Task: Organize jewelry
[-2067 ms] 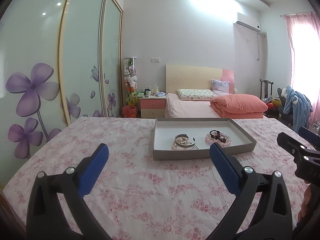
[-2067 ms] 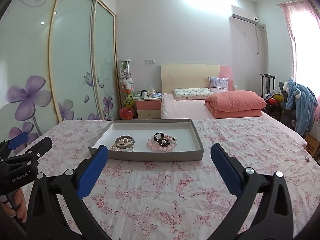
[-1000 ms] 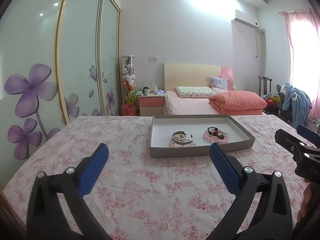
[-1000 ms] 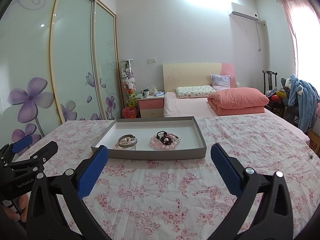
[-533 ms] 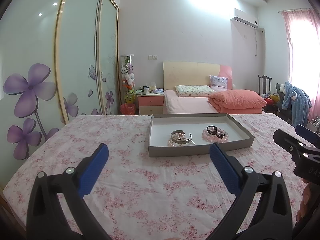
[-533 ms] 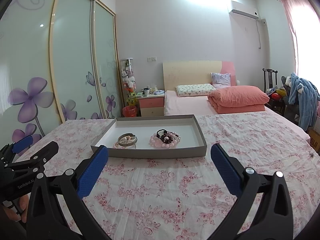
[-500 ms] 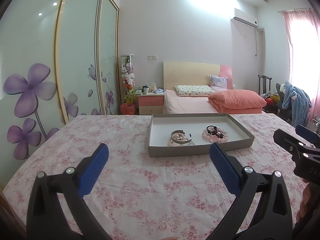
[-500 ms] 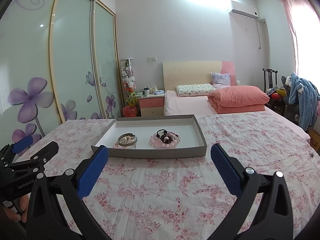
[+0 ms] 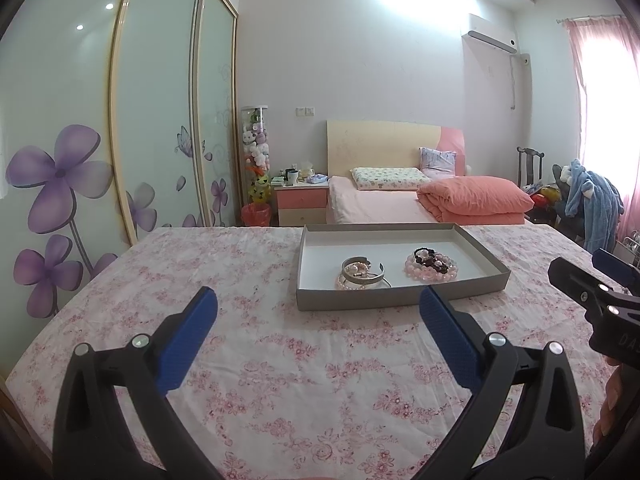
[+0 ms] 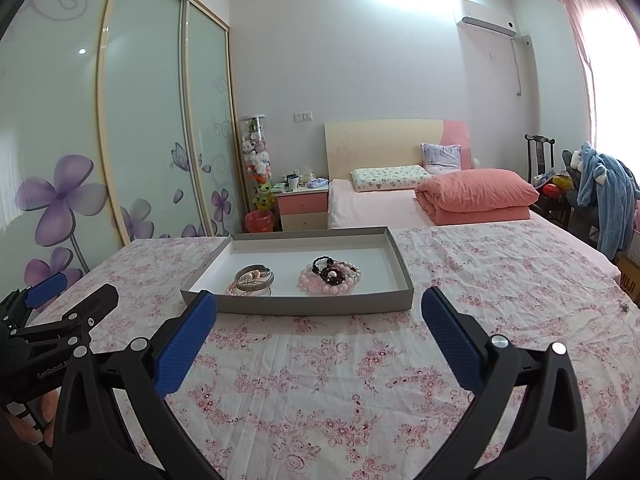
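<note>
A shallow grey cardboard tray (image 9: pixel 400 300) (image 10: pixel 304 306) lies on the floral cloth ahead of both grippers. Inside it, metal bangles with a small pink bead bracelet (image 9: pixel 362 274) (image 10: pixel 253 277) form a pile on the left. A heap of pink and dark bead bracelets (image 9: pixel 431 264) (image 10: pixel 330 274) lies on the right. My left gripper (image 9: pixel 319 336) is open with nothing between its blue pads, short of the tray's near wall. My right gripper (image 10: pixel 320 334) is likewise open and empty, just before the tray. Each gripper shows at the edge of the other's view.
The table wears a pink floral cloth (image 10: pixel 360 380). Beyond it stands a bed with an orange duvet (image 9: pixel 476 200) and a pink nightstand (image 9: pixel 301 204). Sliding wardrobe doors with purple flowers (image 9: pixel 60 184) line the left. A chair with blue clothes (image 10: pixel 604 196) is at the right.
Both views have drawn back and risen slightly; the tray sits a little farther and flatter. Both grippers stay open, and the jewelry has not moved.
</note>
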`<state>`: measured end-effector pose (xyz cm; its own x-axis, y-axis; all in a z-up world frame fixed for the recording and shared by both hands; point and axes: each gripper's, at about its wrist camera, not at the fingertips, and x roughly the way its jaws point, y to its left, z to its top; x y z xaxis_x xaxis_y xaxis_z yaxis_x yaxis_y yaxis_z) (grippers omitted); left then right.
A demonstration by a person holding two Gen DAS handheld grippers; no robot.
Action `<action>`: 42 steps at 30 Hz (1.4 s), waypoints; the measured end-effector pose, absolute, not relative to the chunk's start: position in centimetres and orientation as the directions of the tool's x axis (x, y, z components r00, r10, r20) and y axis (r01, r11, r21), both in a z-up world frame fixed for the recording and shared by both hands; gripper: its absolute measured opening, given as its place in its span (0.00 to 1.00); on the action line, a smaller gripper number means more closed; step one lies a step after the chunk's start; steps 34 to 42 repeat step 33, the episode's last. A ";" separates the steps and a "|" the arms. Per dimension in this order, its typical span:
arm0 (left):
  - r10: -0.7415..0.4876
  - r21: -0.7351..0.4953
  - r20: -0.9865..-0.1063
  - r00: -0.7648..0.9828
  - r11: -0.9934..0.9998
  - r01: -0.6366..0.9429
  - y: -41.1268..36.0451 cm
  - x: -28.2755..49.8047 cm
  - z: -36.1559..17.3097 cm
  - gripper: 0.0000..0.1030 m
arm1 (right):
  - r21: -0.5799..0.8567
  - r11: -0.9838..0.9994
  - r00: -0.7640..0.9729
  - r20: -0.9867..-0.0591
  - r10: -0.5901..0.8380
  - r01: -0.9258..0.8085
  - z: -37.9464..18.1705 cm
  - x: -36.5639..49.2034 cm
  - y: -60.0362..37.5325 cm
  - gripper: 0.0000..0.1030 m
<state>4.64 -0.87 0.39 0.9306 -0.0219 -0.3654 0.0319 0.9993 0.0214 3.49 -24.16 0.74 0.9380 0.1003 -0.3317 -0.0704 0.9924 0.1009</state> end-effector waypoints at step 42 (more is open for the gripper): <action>-0.027 0.015 -0.380 0.925 0.999 0.036 -1.0 4.7 0.2 0.96 | 0.106 0.992 0.936 -0.337 0.099 -0.067 0.5 3.6 -24.3 0.98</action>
